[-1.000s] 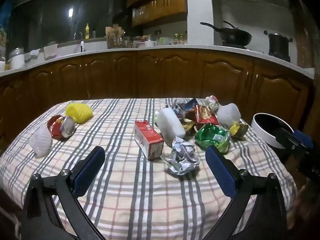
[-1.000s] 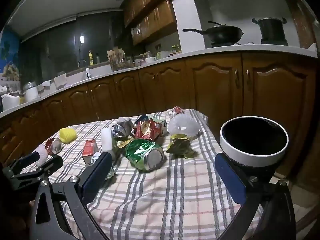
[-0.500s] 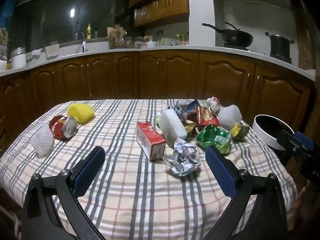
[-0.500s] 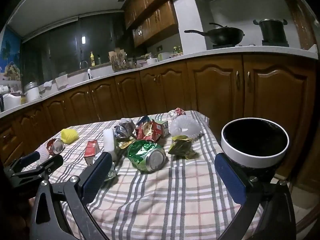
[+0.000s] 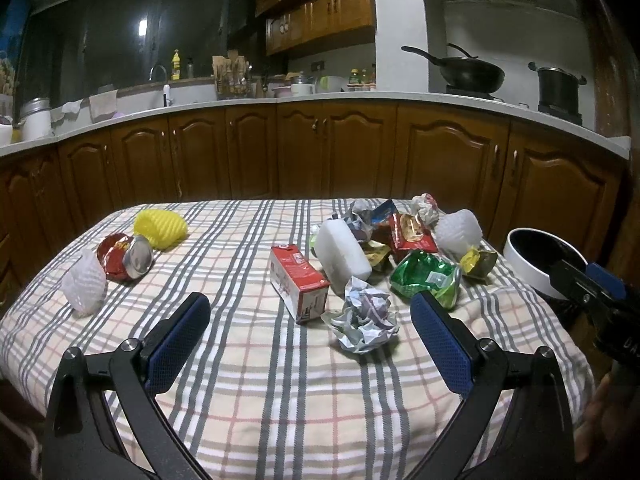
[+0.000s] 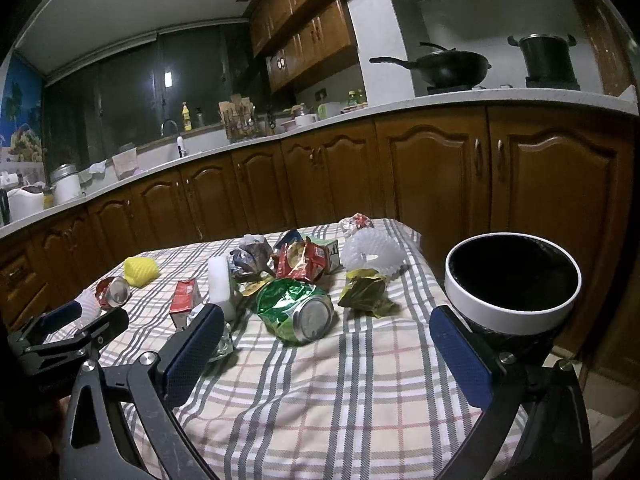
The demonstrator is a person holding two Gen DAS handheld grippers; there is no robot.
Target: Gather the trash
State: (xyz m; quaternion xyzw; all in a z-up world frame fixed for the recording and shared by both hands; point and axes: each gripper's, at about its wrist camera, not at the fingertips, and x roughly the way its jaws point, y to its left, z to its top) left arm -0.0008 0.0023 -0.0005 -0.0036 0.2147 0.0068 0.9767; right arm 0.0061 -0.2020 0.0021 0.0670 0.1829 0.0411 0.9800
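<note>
two grippers, left gripper (image 5: 310, 330) and right gripper (image 6: 326, 344), are hovering wide and empty at the frames' bottom. the crumpled white paper ball (image 5: 366, 314) is lying mid-frame on the checked worktop (image 5: 248, 364), left of the white-rimmed black bin (image 6: 512, 278); a closing gripper is likely nudging the red carton (image 5: 298, 282) instead.

Plaid-covered table (image 5: 280, 392): red carton (image 5: 298, 282) and crumpled paper (image 5: 366, 314) centre; green can (image 5: 424, 278) right; red can (image 5: 124, 258), yellow net (image 5: 160, 228) far left.
</note>
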